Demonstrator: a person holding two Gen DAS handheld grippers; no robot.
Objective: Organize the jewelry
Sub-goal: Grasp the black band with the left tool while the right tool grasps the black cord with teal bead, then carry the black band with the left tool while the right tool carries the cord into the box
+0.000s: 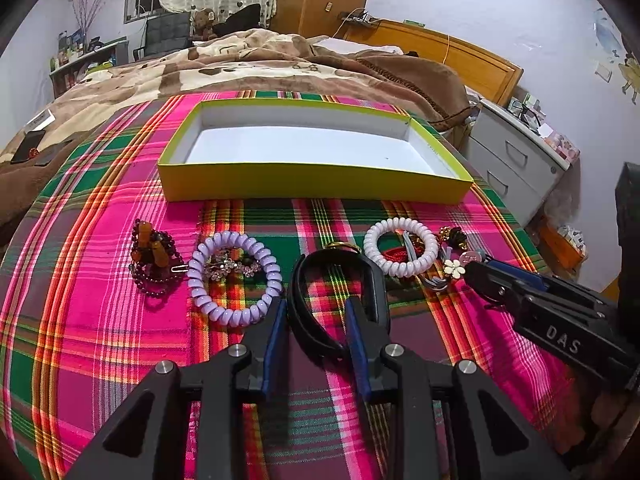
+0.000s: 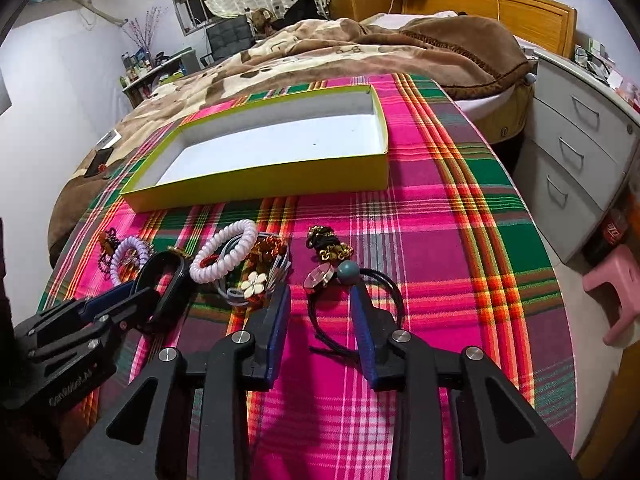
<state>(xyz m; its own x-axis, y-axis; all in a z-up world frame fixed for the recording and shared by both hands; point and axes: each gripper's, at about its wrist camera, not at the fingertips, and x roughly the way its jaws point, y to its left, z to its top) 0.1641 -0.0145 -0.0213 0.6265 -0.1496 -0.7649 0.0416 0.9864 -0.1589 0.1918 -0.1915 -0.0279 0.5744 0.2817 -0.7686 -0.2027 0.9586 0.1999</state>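
Both pairs of jaws stand apart and grip nothing. The left gripper (image 1: 316, 304) straddles one side of a black strap loop (image 1: 304, 304) lying flat on the plaid cloth (image 1: 100, 320): one blue pad sits outside the loop, the other inside it, and whether either pad touches the strap cannot be told. Just outside its left finger lies a lilac coil bracelet (image 1: 234, 278) with a sparkly brooch (image 1: 230, 266) inside its ring; further that way sits a heap of dark red beads with amber pieces (image 1: 154, 258). Beyond its right finger is a white coil bracelet (image 1: 400, 246), a red cord showing inside it.

The right gripper (image 2: 320, 300) has a black cord hair tie (image 2: 356, 304) between its fingers, not pinched. At the tips lie the tie's grey-green bead (image 2: 346, 271) and a round pink charm (image 2: 318, 275). Just outside its left finger rests a white flower charm (image 2: 254, 283) on a grey band, and ahead of the tips a small black and gold cluster (image 2: 326, 246).

Well ahead of both jaws on the table sits the empty yellow-green box (image 1: 312, 184), white inside. Past it is a bed with a brown blanket (image 1: 240, 64)
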